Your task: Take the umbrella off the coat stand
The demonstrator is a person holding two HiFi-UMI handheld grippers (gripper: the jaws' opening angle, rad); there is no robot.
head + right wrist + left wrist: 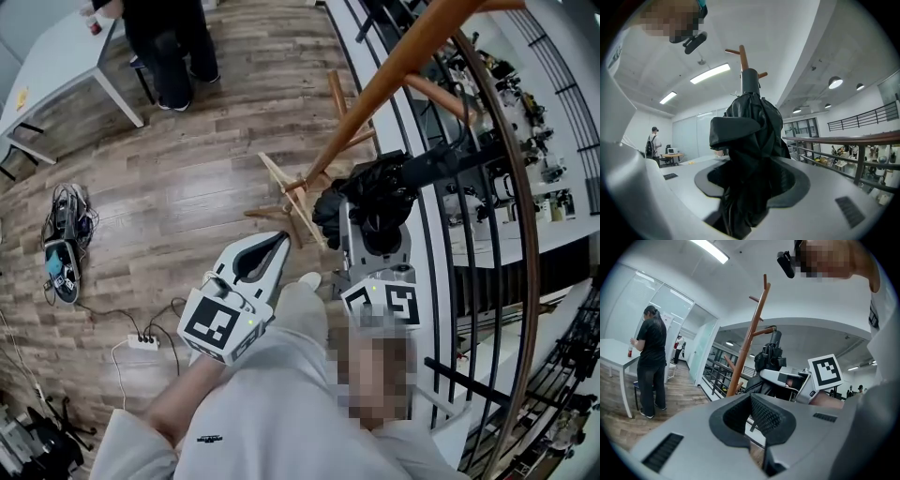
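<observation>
Well, at the far left of the head view a white table stands on the wooden floor with a person in dark clothes next to it, and a tangle of cables and a white power strip lie on the boards nearer the camera. The left gripper hangs over the floor below them, its jaws pressed together with nothing between them, apart from the stand and the umbrella. To its right the wooden coat stand slants across the view, its splayed feet on the floor ahead of that gripper's tip. The black folded umbrella is just beside the stand's pole. The right gripper is clamped on it, jaws held wide by the bunched fabric that fills the gap. In the right gripper view the umbrella rises upright out of the jaws, its grey end in front of the stand's top pegs. Seen from the left gripper view, the umbrella's top sits close to a curved peg; whether it touches that peg I cannot tell. At the far right runs a black metal railing with a wooden handrail.
</observation>
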